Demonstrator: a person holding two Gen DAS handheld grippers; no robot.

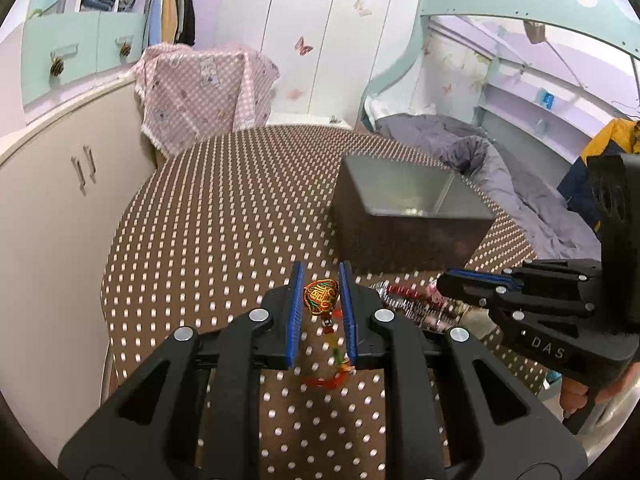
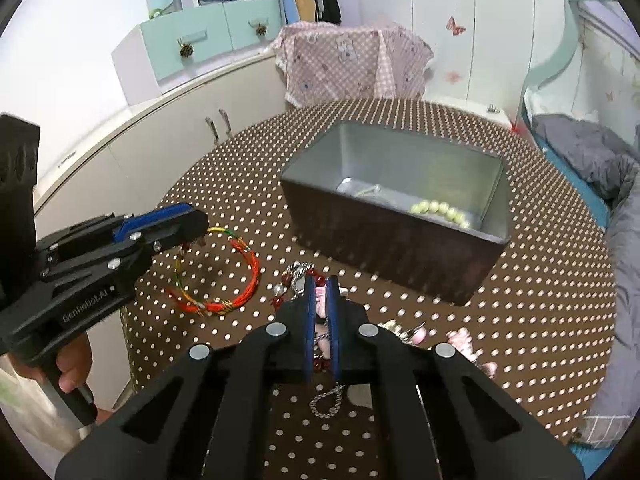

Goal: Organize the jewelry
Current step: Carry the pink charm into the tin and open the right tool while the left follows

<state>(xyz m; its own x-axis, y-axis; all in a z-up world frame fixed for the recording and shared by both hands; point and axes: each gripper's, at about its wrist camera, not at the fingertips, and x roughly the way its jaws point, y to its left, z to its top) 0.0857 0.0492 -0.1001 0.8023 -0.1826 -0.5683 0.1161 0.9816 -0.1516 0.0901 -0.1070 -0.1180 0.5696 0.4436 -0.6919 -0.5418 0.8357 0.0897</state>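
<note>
Between our left gripper's [image 1: 320, 312] fingers, which are closing on it, we are pinching a heart charm [image 1: 320, 295]; its cord bracelet [image 2: 218, 270] is trailing below and may snag. Our right gripper [image 2: 320, 328] is clamping a chain bracelet [image 2: 320, 334], whose loose loop could slip. Beyond both fingertips the tin box [image 2: 400, 184] is waiting, beads [image 2: 440, 210] inside; its floor is partly hidden.

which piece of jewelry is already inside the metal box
The pale green bead bracelet. It lies on the bottom of the metal box, while the red-and-yellow cord necklace and the pink charm chain are outside it.
</note>
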